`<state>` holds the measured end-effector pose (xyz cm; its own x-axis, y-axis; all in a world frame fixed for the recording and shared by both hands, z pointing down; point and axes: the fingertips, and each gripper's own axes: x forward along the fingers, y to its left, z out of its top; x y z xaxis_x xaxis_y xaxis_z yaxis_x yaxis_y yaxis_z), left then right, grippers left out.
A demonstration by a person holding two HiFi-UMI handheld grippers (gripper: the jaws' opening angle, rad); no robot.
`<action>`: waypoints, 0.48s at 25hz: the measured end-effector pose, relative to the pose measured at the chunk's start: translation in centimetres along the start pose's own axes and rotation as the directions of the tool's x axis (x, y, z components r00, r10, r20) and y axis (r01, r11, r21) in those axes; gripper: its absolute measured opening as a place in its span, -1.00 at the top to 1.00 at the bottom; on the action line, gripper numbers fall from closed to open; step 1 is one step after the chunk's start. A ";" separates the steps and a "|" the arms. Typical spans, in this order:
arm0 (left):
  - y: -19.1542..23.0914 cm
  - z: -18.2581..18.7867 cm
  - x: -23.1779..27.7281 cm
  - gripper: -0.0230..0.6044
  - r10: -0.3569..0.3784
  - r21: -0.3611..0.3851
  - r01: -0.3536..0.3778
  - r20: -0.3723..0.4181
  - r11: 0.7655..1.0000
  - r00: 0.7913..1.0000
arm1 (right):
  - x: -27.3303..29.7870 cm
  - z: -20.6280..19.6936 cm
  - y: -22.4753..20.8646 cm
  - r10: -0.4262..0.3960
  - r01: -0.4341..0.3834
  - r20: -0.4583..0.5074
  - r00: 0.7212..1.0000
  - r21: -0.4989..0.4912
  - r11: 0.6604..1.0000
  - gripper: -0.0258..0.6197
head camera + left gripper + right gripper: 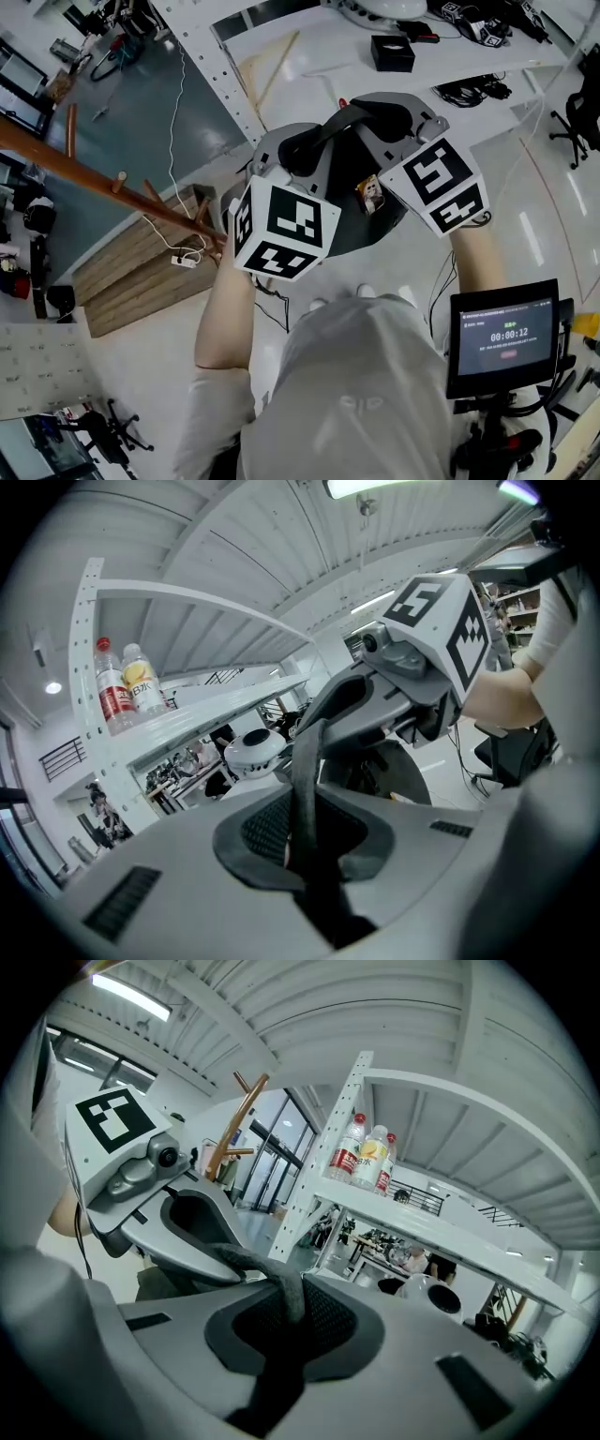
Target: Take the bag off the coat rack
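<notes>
My left claw [302,832] and right claw [281,1316] are each pinched nearly closed on the dark grey fabric strap [305,761] of the black rounded bag [349,220], which hangs just below and between them. The brown wooden coat rack [94,167] stands to the left of my left claw.

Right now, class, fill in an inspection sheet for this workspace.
Surface: glossy white floor.
Job's things: dark bag held by its strap, right of the wooden rack.
Clutter: boards; black box.
Grippers: left gripper and right gripper both shut on the strap.
Cables: white lead to a power strip on the boards.
Surroundings: shelf with bottles; screen.
</notes>
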<state>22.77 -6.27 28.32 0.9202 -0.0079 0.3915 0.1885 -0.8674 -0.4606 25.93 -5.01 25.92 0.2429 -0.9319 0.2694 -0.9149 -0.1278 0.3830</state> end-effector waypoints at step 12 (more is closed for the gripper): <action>-5.3 -1.9 3.7 0.78 -0.154 0.042 0.152 0.059 0.987 0.986 | -1.9 -6.5 0.1 -0.119 0.125 -0.115 0.986 0.040 0.991 0.80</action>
<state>24.52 -2.66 33.69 0.8986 0.1556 0.4102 0.3404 -0.8370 -0.4284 27.44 -1.04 31.18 0.3858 -0.8646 0.3219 -0.8898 -0.2565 0.3775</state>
